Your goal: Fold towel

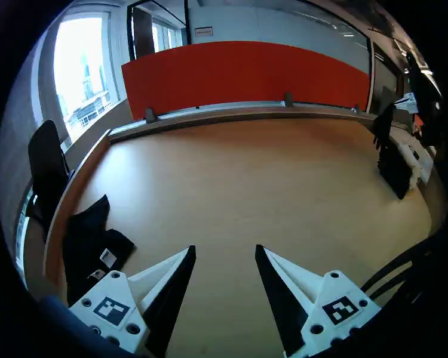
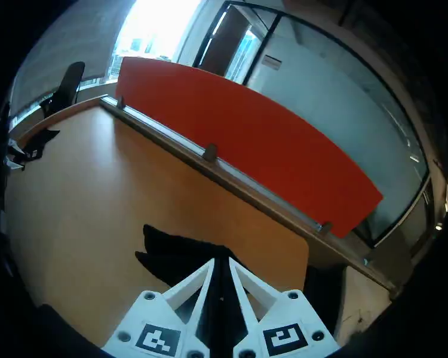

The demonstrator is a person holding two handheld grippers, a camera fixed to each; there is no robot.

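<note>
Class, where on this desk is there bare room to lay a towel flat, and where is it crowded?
In the left gripper view, the wide middle of the desk, between the red divider and the open left hand-held gripper, is bare. Crowded: black cloth at the image's left edge, dark items at its right.

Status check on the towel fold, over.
Left tool open, above bare table. Right tool shut on black towel near the table's corner. Another dark cloth at the table edge, clear of both tools.
</note>
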